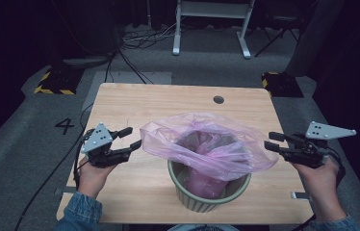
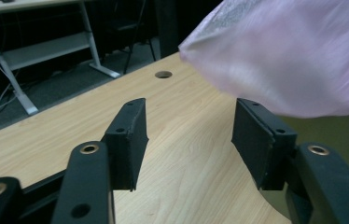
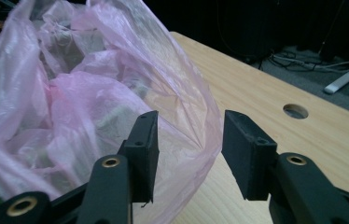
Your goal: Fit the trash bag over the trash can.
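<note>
Translucent pink thin plastic bag: pale pink throughout, no print. Round ribbed ceramic pot: pale green, vertical ridges on the outer wall. Rectangular wooden table: light wood grain. Carpeted floor: grey, with a black numeral 4. Floor blocks: black with yellow hazard stripes.

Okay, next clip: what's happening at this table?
A person is lining a green ribbed bin with a pink plastic bag on a wooden table. The bag sits in the bin, its rim billowing loosely above the top rather than folded over the edge. The left hand-held gripper and the right hand-held gripper flank the bag, one on each side. Both have open jaws, with nothing clamped.
</note>
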